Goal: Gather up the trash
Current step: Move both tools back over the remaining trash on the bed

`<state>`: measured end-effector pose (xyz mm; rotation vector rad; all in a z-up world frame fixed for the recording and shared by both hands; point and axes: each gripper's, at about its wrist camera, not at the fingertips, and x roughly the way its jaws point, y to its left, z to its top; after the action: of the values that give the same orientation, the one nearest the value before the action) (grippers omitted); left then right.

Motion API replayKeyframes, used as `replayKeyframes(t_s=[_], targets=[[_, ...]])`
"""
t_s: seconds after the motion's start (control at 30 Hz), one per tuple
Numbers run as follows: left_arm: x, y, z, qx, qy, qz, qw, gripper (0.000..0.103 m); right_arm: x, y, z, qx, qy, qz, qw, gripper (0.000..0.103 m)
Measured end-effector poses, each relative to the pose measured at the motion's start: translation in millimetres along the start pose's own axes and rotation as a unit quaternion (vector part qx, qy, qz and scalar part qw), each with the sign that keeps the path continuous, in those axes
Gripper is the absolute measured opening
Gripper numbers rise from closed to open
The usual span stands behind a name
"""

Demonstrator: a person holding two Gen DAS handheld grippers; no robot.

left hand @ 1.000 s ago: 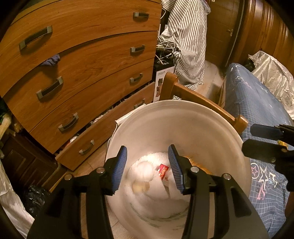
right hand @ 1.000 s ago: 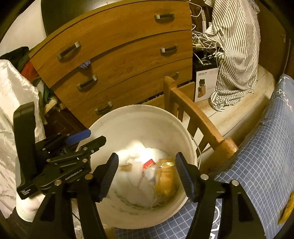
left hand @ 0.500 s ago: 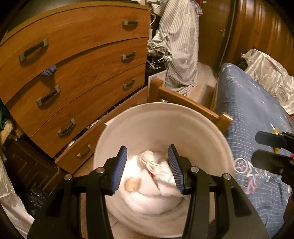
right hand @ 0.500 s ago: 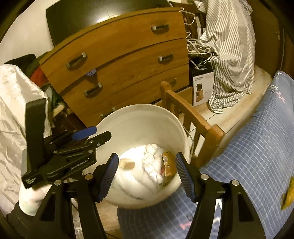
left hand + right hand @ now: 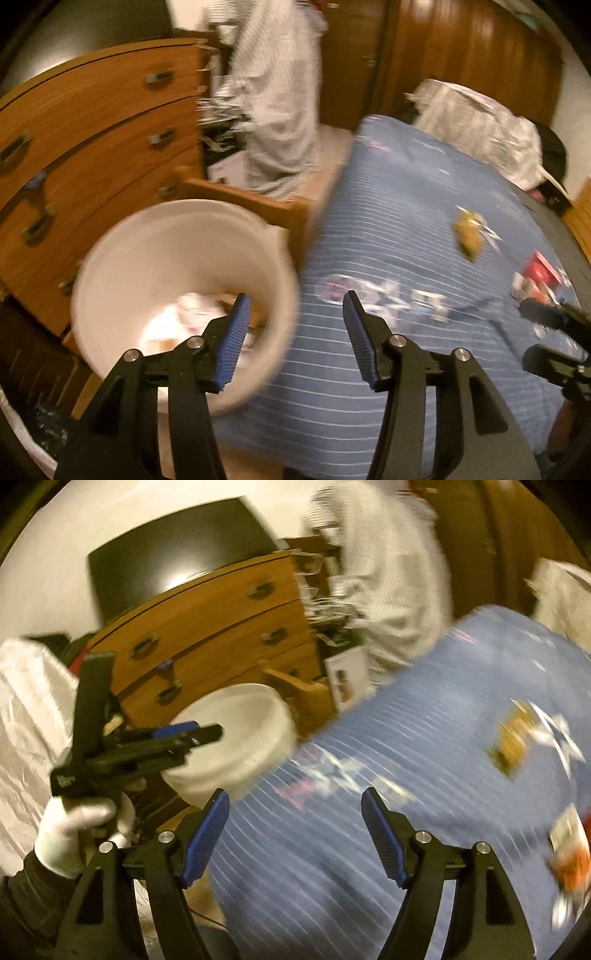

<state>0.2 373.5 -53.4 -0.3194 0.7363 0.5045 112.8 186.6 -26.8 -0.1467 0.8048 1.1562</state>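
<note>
The white bucket (image 5: 122, 258) holds crumpled white paper and wrappers; it also shows in the right wrist view (image 5: 255, 723). My left gripper (image 5: 295, 314) is open and empty, over the bucket's right rim and the blue bedspread (image 5: 406, 206). My right gripper (image 5: 295, 812) is open and empty above the bedspread (image 5: 424, 701). A yellow wrapper (image 5: 467, 238) lies on the bed, also in the right wrist view (image 5: 511, 740). Red and white wrappers (image 5: 537, 277) lie farther right, also at the right edge of the right wrist view (image 5: 569, 856). Both views are motion-blurred.
A wooden chest of drawers (image 5: 92, 129) stands behind the bucket. A wooden chair back (image 5: 251, 203) sits between bucket and bed. A striped shirt (image 5: 280, 92) hangs at the back. A white plastic bag (image 5: 29, 709) is at the left.
Both grippers have swung right, away from over the bucket toward the bed. The bucket has shifted left in both views and the wrappers on the bed have come into view.
</note>
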Motion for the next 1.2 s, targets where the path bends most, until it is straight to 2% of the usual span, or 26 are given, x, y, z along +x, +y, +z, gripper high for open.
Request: replayKeyframes(t_s=[0.1,0.2,0.3,0.37,0.47,0.6,0.67,0.73,0.83,0.93,1.0,1.1,1.2], targets=[[9,-50,-11,0.032,0.01,-0.041,0.9986,0.053,-49,-65,-48,0.06,-0.02,-0.043,0.997,0.075],[20,-86,-24,0.053,0.027,-0.074,0.9955,0.054,-93,-129,-81,0.115,-0.041,-0.093,0.988,0.074],[35,-117,-36,0.069,0.05,-0.097,0.9917,0.054,-127,-188,-101,0.164,-0.059,-0.139,0.975,0.071],[43,-135,-45,0.075,0.066,-0.112,0.9887,0.055,-151,-236,-113,0.203,-0.08,-0.167,0.961,0.069],[50,-151,-51,0.081,0.079,-0.117,0.9867,0.059,-164,-292,-117,0.225,-0.091,-0.206,0.948,0.064],[53,-167,-55,0.083,0.09,-0.12,0.9852,0.059,-167,-368,-117,0.275,-0.106,-0.216,0.931,0.062],[53,-172,-56,0.083,0.095,-0.124,0.9843,0.059,-156,-394,-117,0.3,-0.091,-0.209,0.926,0.062],[53,-177,-57,0.085,0.098,-0.124,0.9837,0.061,-145,-409,-117,0.31,-0.079,-0.192,0.928,0.062],[55,-183,-60,0.088,0.106,-0.129,0.9819,0.061,-128,-394,-112,0.299,-0.068,-0.152,0.94,0.063],[58,-187,-62,0.088,0.113,-0.133,0.9807,0.062,-123,-354,-120,0.278,-0.053,-0.117,0.952,0.065],[58,-189,-64,0.085,0.115,-0.137,0.9801,0.062,-120,-316,-128,0.249,-0.029,-0.102,0.963,0.066],[59,-192,-66,0.086,0.116,-0.14,0.9795,0.064,-115,-246,-141,0.196,-0.003,-0.051,0.979,0.066],[62,-191,-68,0.085,0.118,-0.14,0.9794,0.066,-118,-187,-147,0.11,0.026,-0.007,0.994,0.068]])
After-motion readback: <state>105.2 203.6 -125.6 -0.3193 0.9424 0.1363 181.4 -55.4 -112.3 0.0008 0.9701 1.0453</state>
